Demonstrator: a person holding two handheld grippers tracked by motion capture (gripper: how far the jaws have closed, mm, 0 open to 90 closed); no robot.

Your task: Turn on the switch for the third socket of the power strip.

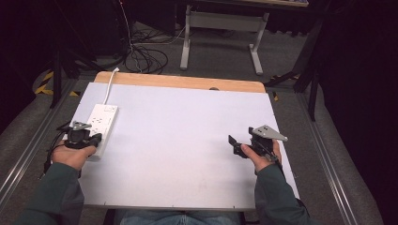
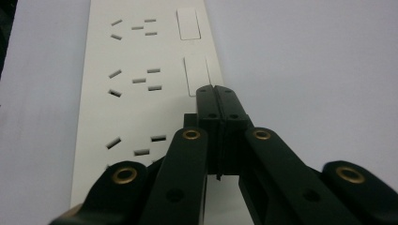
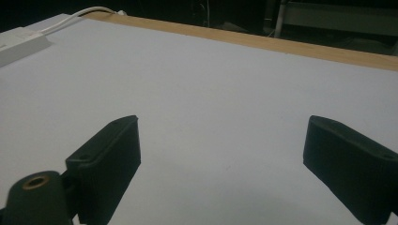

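Note:
A white power strip [image 1: 102, 123] lies along the table's left edge, its white cable [image 1: 110, 84] running off the far side. My left gripper [image 1: 96, 138] hovers over the strip's near end; in the left gripper view [image 2: 217, 89] its jaws are pressed together with nothing between them, tips just above a rocker switch [image 2: 196, 75] beside the sockets of the power strip [image 2: 136, 84]. My right gripper [image 1: 233, 144] rests at the table's right side, open. In the right gripper view [image 3: 220, 145] its jaws stand wide apart over bare white surface, and the power strip [image 3: 19, 46] lies far left.
The white table top [image 1: 187, 136] has a wooden strip [image 1: 178, 82] along its far edge. Beyond it stand a grey desk frame [image 1: 220, 28] and black cables [image 1: 145, 58] on the floor. Metal rails [image 1: 26, 150] run along both sides of the table.

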